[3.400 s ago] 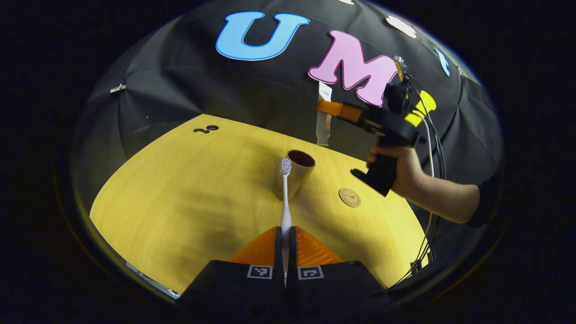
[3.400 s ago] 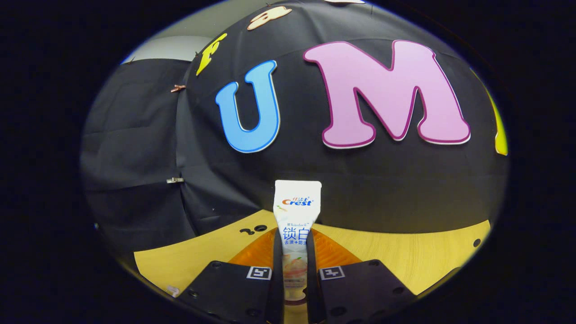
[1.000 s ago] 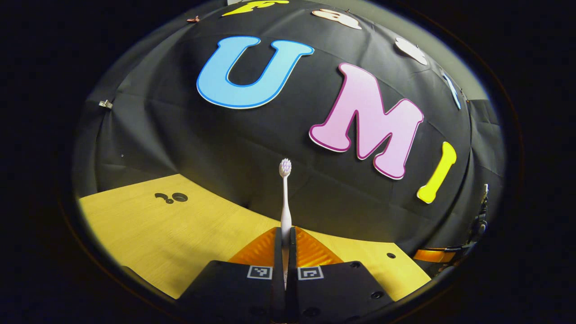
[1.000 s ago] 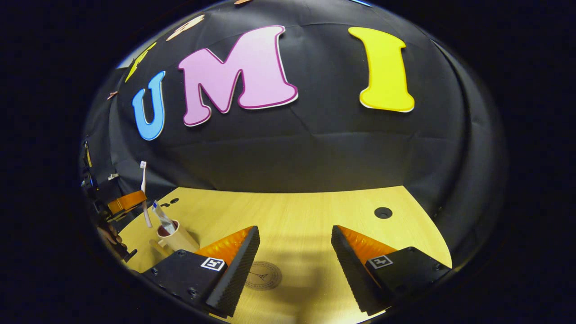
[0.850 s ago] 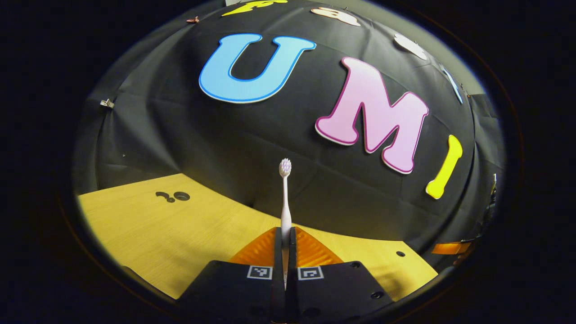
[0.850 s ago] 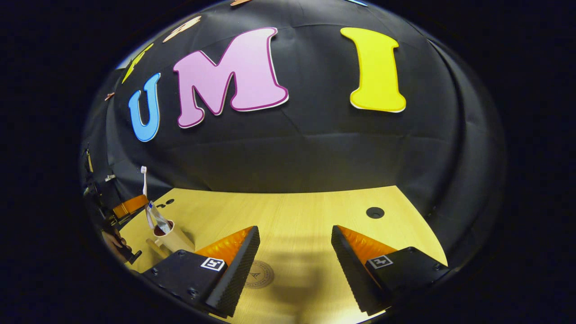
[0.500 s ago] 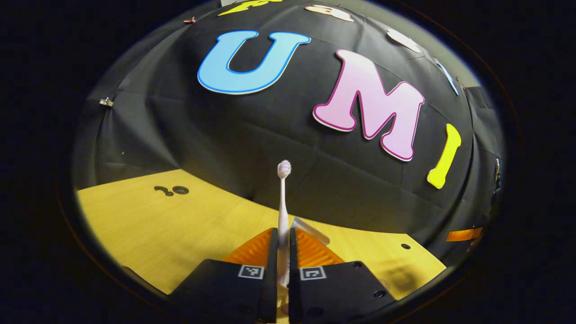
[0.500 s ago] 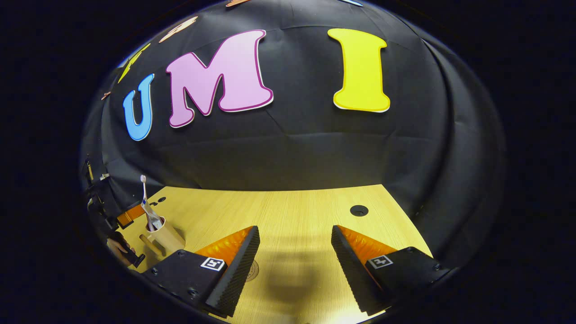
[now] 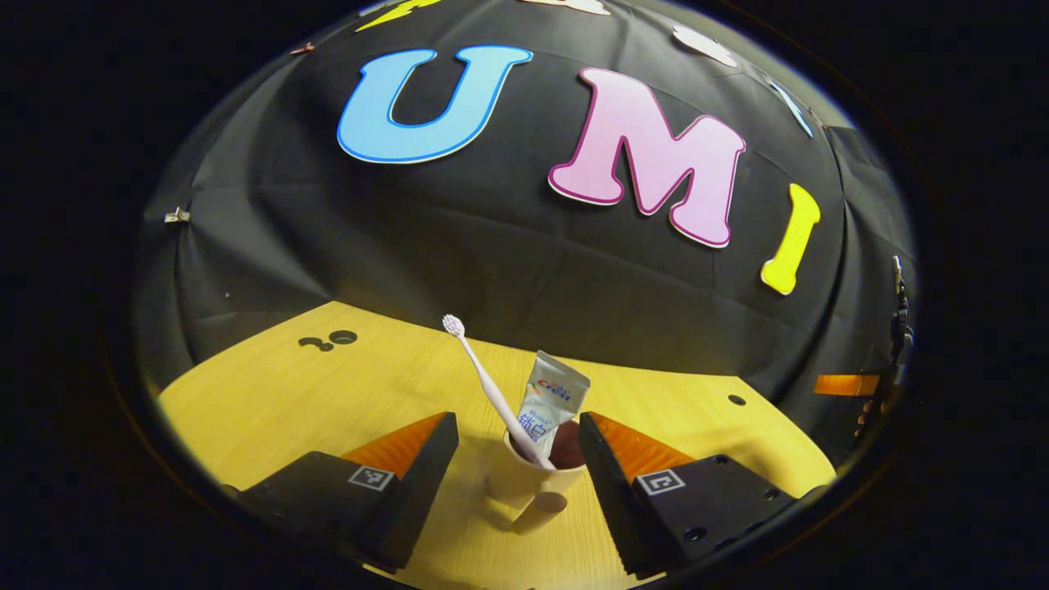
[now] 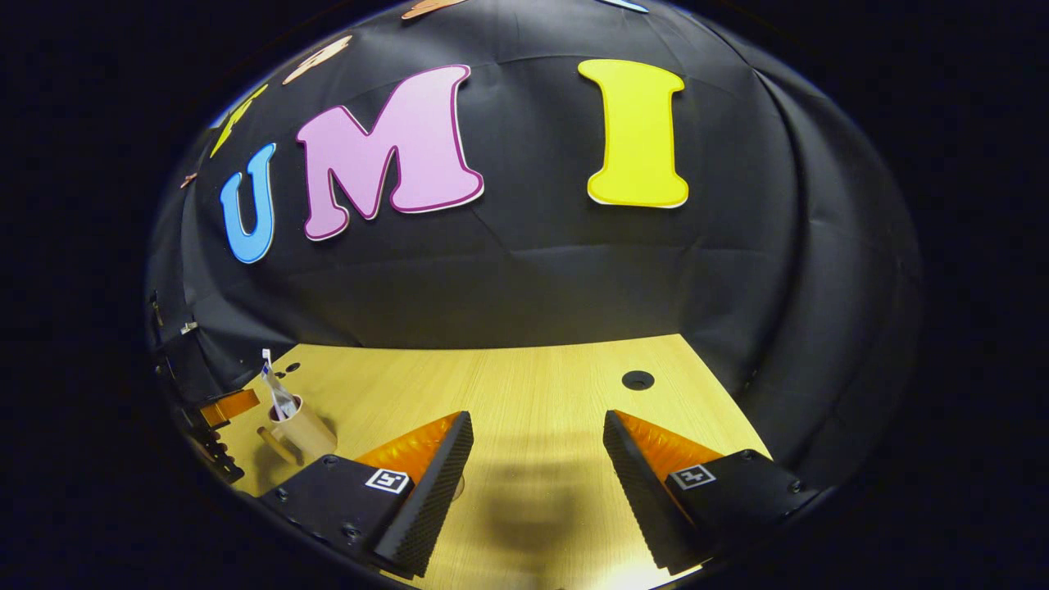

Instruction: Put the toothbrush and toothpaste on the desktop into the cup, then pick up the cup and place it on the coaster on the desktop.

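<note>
Cup loaded, both grippers spread wide and holding nothing.

Your left gripper (image 9: 512, 459) brackets the cup (image 9: 533, 483), which stands upright on the desktop (image 9: 270, 401) between its parted fingers, toothbrush (image 9: 488, 385) and toothpaste (image 9: 551, 397) leaning out of it. Judge it light, stiff-walled, probably smooth and top-heavy: take it low on the body and keep it level. Your right gripper (image 10: 533, 475) waits well apart, with the coaster (image 10: 457, 487) peeking out beside one finger.
</note>
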